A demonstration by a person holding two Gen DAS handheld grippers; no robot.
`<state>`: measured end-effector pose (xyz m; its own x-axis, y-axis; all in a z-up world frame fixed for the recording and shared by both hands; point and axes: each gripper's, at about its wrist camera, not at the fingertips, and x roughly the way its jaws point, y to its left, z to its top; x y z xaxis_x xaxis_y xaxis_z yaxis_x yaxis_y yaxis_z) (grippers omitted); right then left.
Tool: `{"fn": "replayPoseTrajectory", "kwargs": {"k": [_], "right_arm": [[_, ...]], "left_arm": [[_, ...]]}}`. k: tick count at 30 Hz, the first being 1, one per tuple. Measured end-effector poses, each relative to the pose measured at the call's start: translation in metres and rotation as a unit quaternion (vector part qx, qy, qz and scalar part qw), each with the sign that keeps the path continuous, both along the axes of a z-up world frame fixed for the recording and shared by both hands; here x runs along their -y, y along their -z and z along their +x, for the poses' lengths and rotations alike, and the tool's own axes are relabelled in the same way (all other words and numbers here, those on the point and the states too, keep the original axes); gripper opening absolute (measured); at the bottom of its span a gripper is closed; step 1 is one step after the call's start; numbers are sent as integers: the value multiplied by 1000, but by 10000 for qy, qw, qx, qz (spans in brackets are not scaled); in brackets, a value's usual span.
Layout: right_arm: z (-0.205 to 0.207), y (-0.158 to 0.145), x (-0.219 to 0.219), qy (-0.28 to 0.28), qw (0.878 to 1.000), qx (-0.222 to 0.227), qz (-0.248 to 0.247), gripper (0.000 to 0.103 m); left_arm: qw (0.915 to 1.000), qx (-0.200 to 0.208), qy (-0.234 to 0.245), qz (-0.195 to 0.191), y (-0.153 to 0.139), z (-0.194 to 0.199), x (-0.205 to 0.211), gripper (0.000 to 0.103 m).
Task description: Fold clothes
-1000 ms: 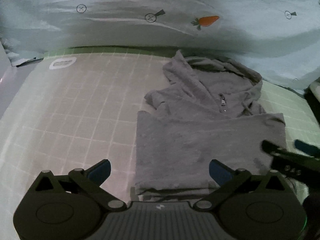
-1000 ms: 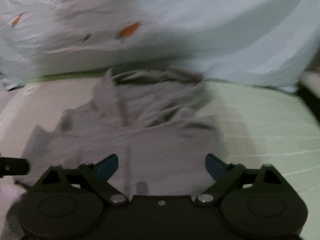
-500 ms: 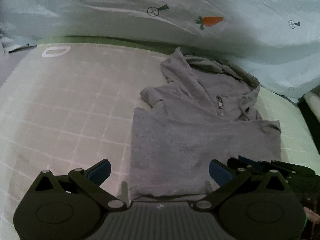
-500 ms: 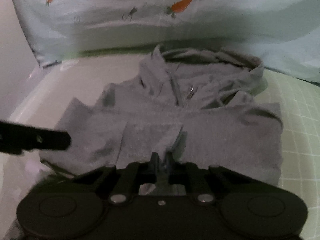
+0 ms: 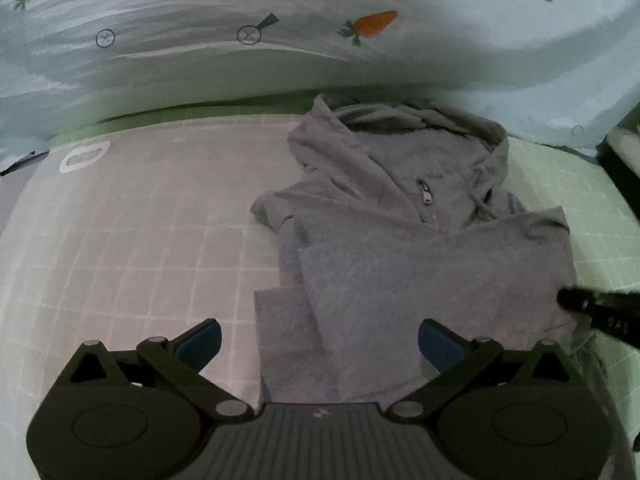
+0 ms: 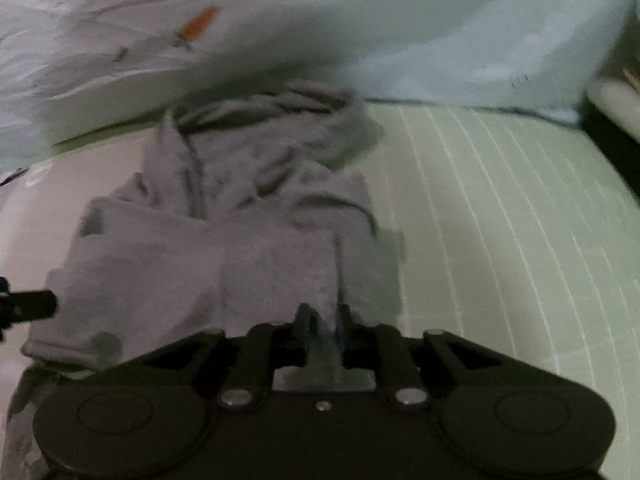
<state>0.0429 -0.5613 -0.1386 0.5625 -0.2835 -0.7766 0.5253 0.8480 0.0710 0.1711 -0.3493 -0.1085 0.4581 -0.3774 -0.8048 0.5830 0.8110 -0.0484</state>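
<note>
Because the grey hoodie [image 5: 420, 264] is soft and limp, it should be taken at a folded edge or corner, and it lies half folded on the gridded mat [image 5: 140, 240] below the carrot-print sheet [image 5: 280, 40]. The right gripper [image 6: 324, 320] has its fingers closed on the near hem, while the left gripper [image 5: 318, 340] is wide open over the hoodie's near left part. No container is visible.
</note>
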Motion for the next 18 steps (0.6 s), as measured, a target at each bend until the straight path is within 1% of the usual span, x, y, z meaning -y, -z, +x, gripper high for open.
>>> {"fn": "replayPoseTrajectory", "kwargs": {"k": [1,2,3,5,6,7,8,10,12,16,18], "right_arm": [[-1,1,1,24,10000,-15,-31,28],[-2,0,1,43,9999,-24,-106,41],[-2,-1,0,54,9998,-17,-200,46],[-1,-3,-1,54,9993,37,-374,60],[-1,-5,-1,64,9988,70,-475,66],[-1,-8,-1,76,9982,106,-579,79],[1,-10,-1,96,9975,157,-689,90],[5,-16,1,96,9957,298,-867,92],[10,-20,5,71,9953,368,-889,92],[23,-23,19,110,9952,476,-847,95],[33,-22,28,128,9951,492,-853,96]], "left_arm": [[10000,-2,10,6,0,0,1,103],[10000,-5,23,12,0,0,2,103],[10000,-67,-21,4,1,1,2,103],[9997,-209,-126,-17,2,4,2,103],[9993,-316,-216,-38,4,7,1,103],[9986,-429,-312,-61,6,10,0,103],[9980,-510,-369,-81,8,12,-1,103],[9972,-568,-487,-1,11,16,-1,103],[9962,-619,-606,88,13,21,0,103],[9936,-848,-741,-69,14,34,-1,102],[9937,-830,-752,-91,13,42,3,102]]}}
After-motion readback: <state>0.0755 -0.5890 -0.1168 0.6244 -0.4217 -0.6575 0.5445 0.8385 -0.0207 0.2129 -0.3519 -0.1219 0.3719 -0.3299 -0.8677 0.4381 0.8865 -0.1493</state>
